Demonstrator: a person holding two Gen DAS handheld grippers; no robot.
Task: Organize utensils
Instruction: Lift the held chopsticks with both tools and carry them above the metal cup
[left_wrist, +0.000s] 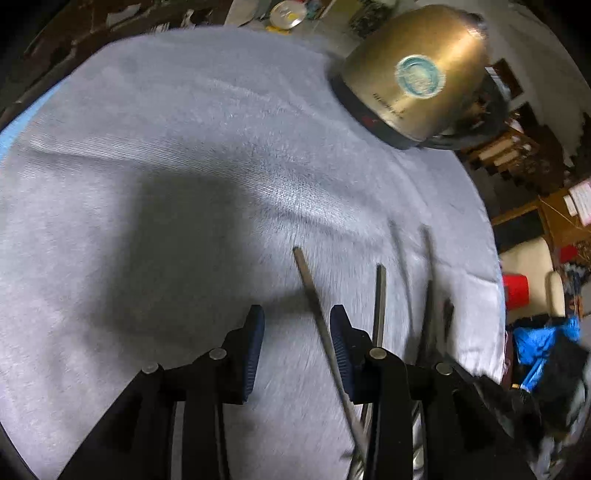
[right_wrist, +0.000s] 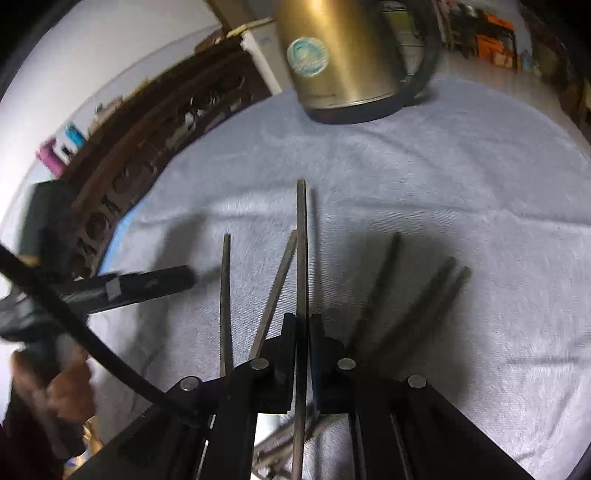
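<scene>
Several thin metal utensil handles lie fanned out on a grey towel (right_wrist: 443, 177). My right gripper (right_wrist: 303, 325) is shut on one long metal handle (right_wrist: 302, 240), which points straight ahead above the others. Two loose handles (right_wrist: 225, 295) lie to its left and several more (right_wrist: 413, 295) to its right. My left gripper (left_wrist: 297, 325) is open and empty; one metal handle (left_wrist: 314, 291) lies on the towel between its fingers, close to the right finger (left_wrist: 341, 343). Other handles (left_wrist: 379, 302) lie to its right. The utensils' working ends are hidden behind the grippers.
A gold electric kettle (left_wrist: 417, 74) on a black base stands at the far edge of the towel; it also shows in the right wrist view (right_wrist: 340, 51). The other gripper (right_wrist: 147, 282) and the hand holding it are at the left. Cluttered furniture surrounds the towel.
</scene>
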